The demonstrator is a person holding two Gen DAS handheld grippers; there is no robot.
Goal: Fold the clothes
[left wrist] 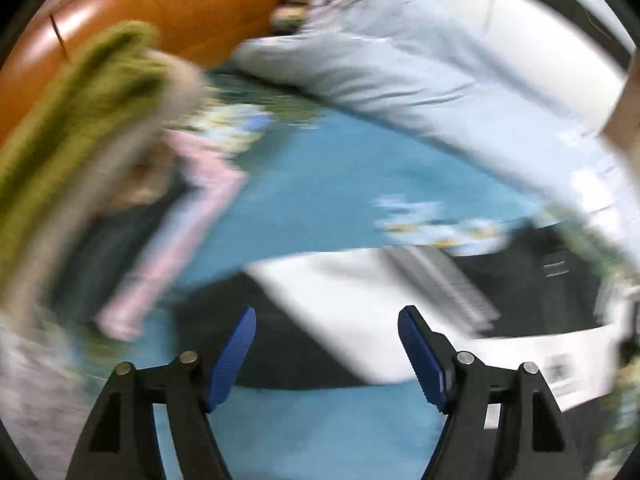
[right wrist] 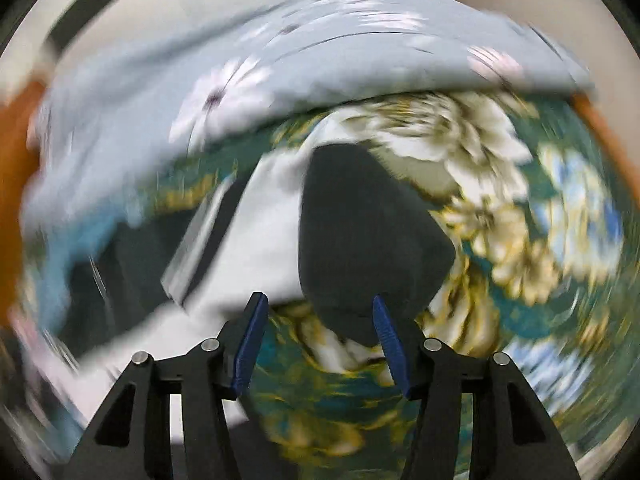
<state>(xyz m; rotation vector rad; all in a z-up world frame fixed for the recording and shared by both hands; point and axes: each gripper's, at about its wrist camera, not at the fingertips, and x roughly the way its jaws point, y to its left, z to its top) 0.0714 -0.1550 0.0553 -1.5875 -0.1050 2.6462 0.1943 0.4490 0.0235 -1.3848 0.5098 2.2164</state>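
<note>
Blue-padded fingers of the left gripper (left wrist: 327, 322) stand spread with nothing between them, above a black-and-white garment (left wrist: 360, 300) that lies on a teal floral sheet (left wrist: 340, 184). Far behind it sprawls a pale blue quilt (left wrist: 400, 68), with an orange sofa (left wrist: 168, 0) at far left and a green knit (left wrist: 80, 120) and pink piece (left wrist: 184, 216) blurred on the left. The right gripper (right wrist: 318, 310) is likewise spread and empty, the garment's black part (right wrist: 360, 232) just beyond its tips, all heavily smeared

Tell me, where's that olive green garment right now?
In the left wrist view, the olive green garment is at far left, beside the pink clothing, below the orange headboard.
</note>
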